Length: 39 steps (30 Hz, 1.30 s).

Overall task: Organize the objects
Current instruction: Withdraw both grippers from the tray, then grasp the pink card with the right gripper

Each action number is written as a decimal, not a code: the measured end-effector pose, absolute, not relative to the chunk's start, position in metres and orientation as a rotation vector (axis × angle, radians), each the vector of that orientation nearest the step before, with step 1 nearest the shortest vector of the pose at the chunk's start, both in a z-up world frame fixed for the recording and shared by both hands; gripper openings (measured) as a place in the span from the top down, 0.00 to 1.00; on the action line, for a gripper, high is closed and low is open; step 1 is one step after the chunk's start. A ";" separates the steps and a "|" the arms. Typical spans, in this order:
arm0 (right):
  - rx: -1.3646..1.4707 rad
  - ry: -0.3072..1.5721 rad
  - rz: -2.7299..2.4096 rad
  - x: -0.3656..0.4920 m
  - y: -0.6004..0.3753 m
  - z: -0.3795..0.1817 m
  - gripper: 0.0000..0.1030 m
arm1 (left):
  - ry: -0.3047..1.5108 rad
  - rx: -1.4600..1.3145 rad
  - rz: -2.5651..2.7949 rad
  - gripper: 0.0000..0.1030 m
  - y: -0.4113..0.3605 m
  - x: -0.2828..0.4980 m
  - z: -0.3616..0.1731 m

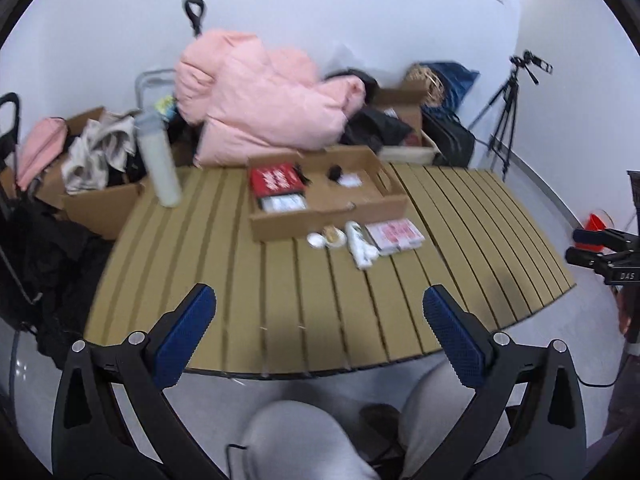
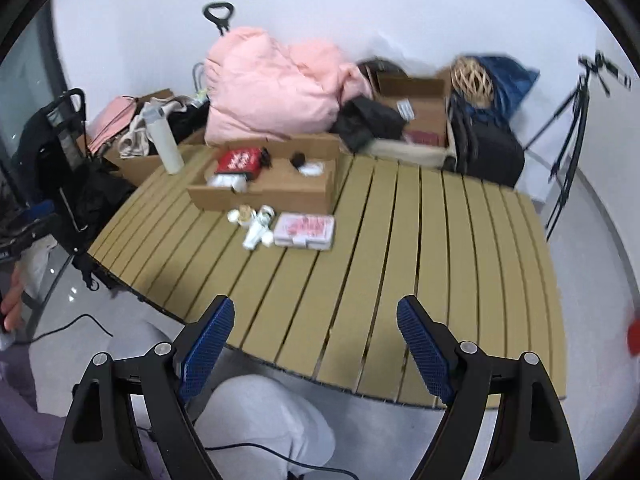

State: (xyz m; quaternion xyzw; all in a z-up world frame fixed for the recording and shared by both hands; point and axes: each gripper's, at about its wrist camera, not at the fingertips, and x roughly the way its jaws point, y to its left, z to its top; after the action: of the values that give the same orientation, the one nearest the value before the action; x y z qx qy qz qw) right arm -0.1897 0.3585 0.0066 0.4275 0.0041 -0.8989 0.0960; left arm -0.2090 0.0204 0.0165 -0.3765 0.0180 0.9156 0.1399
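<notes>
On the slatted wooden table (image 1: 360, 320) stands a shallow cardboard tray (image 1: 324, 216) holding a red box (image 1: 276, 180) and small black and white items. In front of it lie a pink-and-white flat box (image 1: 396, 234), a white tube (image 1: 360, 246) and a small round roll (image 1: 334, 236). My left gripper (image 1: 319, 294) hangs open over the table's near edge, well short of them, with nothing between its pads. In the right wrist view the tray (image 2: 272, 196), flat box (image 2: 306, 230) and tube (image 2: 258, 232) lie far ahead of my right gripper (image 2: 315, 304), which is open and empty.
A tall white bottle (image 1: 160, 164) stands at the table's left. Behind are a pink puffy jacket (image 1: 264, 96), cardboard boxes of clothes (image 1: 96, 160), black bags (image 2: 488, 148) and a tripod (image 1: 508, 112). The person's grey-trousered knees (image 1: 304, 440) are below the near edge.
</notes>
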 end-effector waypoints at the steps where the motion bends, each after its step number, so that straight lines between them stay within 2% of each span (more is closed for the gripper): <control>1: 1.281 -0.011 -2.651 -0.193 0.361 -0.001 0.16 | 0.041 -1.096 2.623 0.00 0.028 -0.213 0.009; 7: 1.274 -0.152 -2.648 -0.221 0.377 -0.045 0.16 | -0.023 -1.055 2.508 0.02 0.087 -0.247 -0.051; 9: 1.261 -0.221 -2.647 -0.234 0.381 -0.061 0.16 | -0.027 -1.105 2.458 0.05 0.111 -0.269 -0.076; 11: 1.282 -0.214 -2.657 -0.253 0.378 -0.079 0.16 | -0.045 -1.146 2.410 0.18 0.130 -0.292 -0.091; 15: 1.336 -0.281 -2.591 -0.305 0.376 -0.114 0.17 | -0.067 -1.173 2.366 0.24 0.167 -0.351 -0.121; 17: 1.369 -0.289 -2.563 -0.334 0.374 -0.129 0.17 | -0.070 -1.227 2.352 0.36 0.176 -0.378 -0.137; 18: 1.351 -0.299 -2.552 -0.352 0.373 -0.137 0.17 | -0.087 -1.260 2.340 0.39 0.178 -0.393 -0.146; 20: 1.367 -0.335 -2.526 -0.375 0.372 -0.148 0.28 | -0.103 -1.325 2.326 0.44 0.182 -0.416 -0.161; 21: 1.378 -0.371 -2.495 -0.393 0.372 -0.158 0.41 | -0.112 -1.358 2.320 0.44 0.182 -0.427 -0.169; 22: 1.388 -0.393 -2.480 -0.404 0.371 -0.164 0.47 | -0.122 -1.383 2.317 0.44 0.181 -0.435 -0.175; 27: 1.422 -0.434 -2.423 -0.445 0.356 -0.193 0.53 | -0.186 -1.403 2.292 0.45 0.175 -0.454 -0.187; 29: 1.424 -0.432 -2.411 -0.450 0.351 -0.199 0.55 | -0.196 -1.398 2.282 0.55 0.177 -0.456 -0.188; 32: 1.451 -0.447 -2.412 -0.452 0.348 -0.208 0.61 | -0.147 -1.438 2.296 0.66 0.182 -0.455 -0.194; 34: 1.434 -0.476 -2.407 -0.449 0.349 -0.212 0.61 | -0.159 -1.428 2.305 0.69 0.181 -0.455 -0.194; 35: 1.429 -0.496 -2.405 -0.449 0.351 -0.213 0.61 | -0.178 -1.431 2.306 0.74 0.181 -0.456 -0.194; 39: 1.440 -0.516 -2.403 -0.450 0.355 -0.213 0.61 | -0.205 -1.416 2.322 0.78 0.179 -0.457 -0.192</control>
State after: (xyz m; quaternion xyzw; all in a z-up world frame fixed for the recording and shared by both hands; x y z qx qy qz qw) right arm -0.4499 0.3554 -0.2133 0.5001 -0.1793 -0.8345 0.1459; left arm -0.4569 0.1794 -0.1923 -0.5080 -0.0737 0.8332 0.2056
